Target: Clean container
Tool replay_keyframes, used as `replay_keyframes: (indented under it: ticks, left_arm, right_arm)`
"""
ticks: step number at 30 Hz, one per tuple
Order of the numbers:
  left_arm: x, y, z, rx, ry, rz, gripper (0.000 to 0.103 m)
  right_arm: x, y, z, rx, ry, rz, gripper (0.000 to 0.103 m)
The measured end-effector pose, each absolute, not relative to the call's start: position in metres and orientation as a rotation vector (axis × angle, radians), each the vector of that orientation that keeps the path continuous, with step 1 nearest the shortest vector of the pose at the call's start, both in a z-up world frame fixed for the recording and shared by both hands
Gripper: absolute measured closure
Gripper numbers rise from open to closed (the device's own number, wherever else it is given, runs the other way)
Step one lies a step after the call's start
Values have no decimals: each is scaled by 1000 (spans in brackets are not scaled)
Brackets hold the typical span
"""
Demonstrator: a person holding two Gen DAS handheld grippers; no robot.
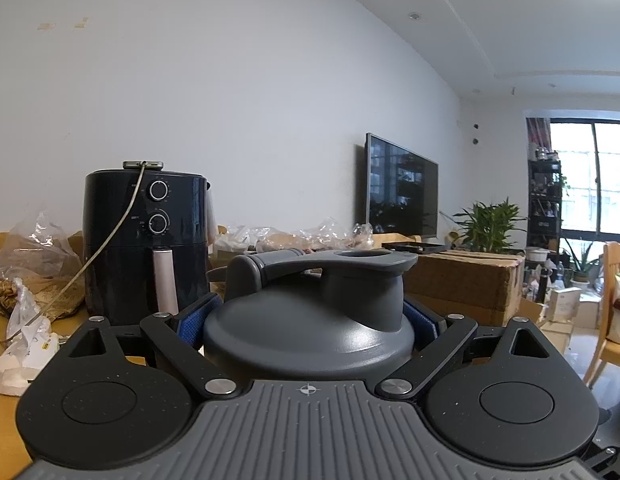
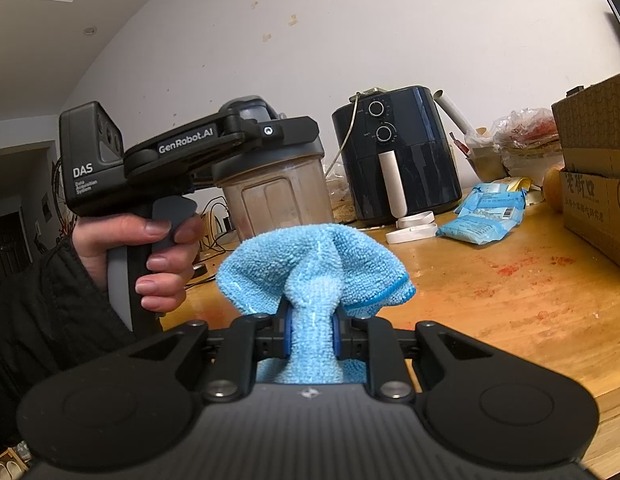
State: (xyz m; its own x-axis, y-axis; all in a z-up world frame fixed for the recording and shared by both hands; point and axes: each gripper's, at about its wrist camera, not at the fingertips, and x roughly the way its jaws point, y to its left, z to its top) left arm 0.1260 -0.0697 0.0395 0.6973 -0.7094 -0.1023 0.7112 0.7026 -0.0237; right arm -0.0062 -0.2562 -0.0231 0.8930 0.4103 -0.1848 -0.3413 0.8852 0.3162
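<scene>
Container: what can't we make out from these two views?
- Left wrist: container body hidden under its own lid; only the top shows.
- Right wrist: container wall is cloudy, contents unreadable; its base sits behind the cloth.
- Right wrist: left gripper fingertips lie behind the lid.

Home: television (image 1: 401, 188), air fryer (image 1: 146, 240).

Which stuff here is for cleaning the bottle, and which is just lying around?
For the job:
- shaker bottle, cloudy inside, grey lid on, clamped in the left gripper
- blue microfibre cloth, pinched in the right gripper

Just lying about:
- black air fryer
- blue packet
- cardboard box
- plastic bags
- television
</scene>
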Motion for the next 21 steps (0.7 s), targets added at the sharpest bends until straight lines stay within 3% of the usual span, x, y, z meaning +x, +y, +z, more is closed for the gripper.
replay_keyframes:
  ticks: [21]
  left_arm:
    - [131, -69, 38, 22, 122, -836, 8]
  right_arm:
    - [11, -240, -8, 203, 214, 411, 87]
